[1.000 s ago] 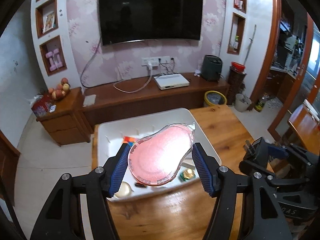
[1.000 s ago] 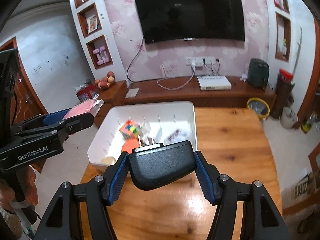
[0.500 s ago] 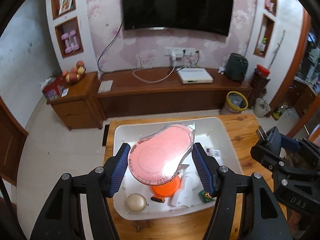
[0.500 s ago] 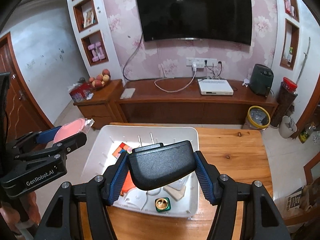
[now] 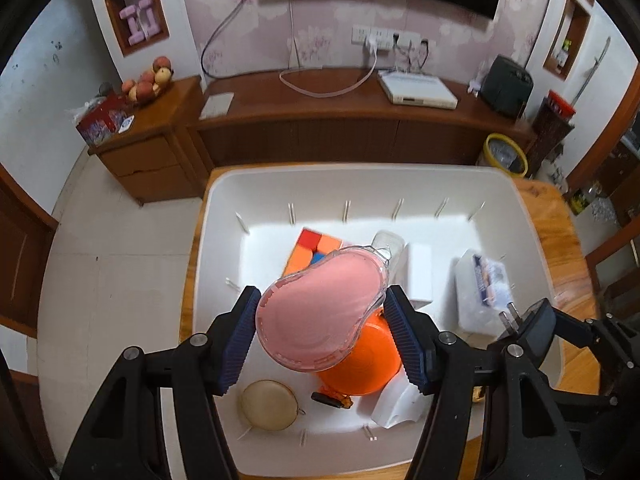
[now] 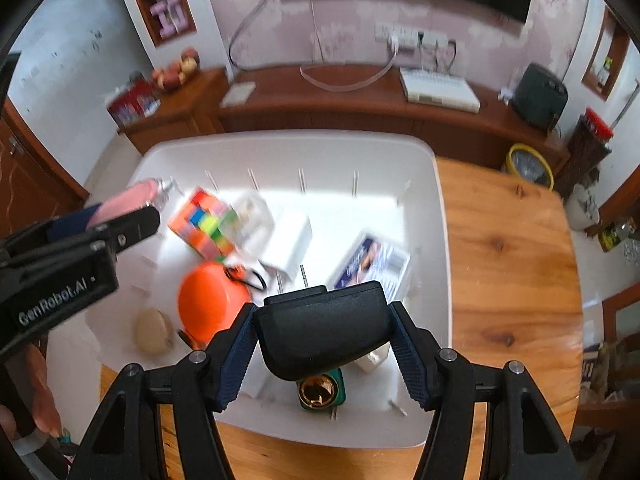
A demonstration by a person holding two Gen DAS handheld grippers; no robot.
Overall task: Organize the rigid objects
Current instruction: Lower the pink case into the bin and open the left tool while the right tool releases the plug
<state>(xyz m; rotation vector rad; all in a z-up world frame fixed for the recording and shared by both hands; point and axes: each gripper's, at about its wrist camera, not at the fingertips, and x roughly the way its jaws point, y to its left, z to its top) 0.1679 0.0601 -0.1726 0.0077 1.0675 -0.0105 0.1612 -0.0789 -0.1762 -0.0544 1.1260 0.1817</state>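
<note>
Pink plastic fills my left gripper (image 5: pixel 322 330): its pads clamp a pear-shaped pink case (image 5: pixel 320 312) in clear wrap. My right gripper (image 6: pixel 323 342) is closed on a black power adapter (image 6: pixel 323 330), prongs pointing forward. A second ago both hung back over the wooden table (image 6: pixel 508 248), short of the white bin (image 5: pixel 224 216); now both are poised above the bin's near half, tilted steeply down into it, so I judge both pieces are about to be dropped in, though neither is released yet.

Inside the bin, nearest its front wall, I see a beige round pouch (image 5: pixel 270 405), a green bottle with a gold cap (image 6: pixel 320 390) and a white holder (image 5: pixel 394 404). An orange disc (image 5: pixel 366 364) lies under the pink case toward the bin's middle. Farther in sit a Rubik's cube (image 6: pixel 206 228), a white box (image 5: pixel 418 274) and a printed packet (image 6: pixel 370 260) on the bin's right side. The bin's far strip looks bare. I would let go low, to avoid knocking the pieces already there.
</note>
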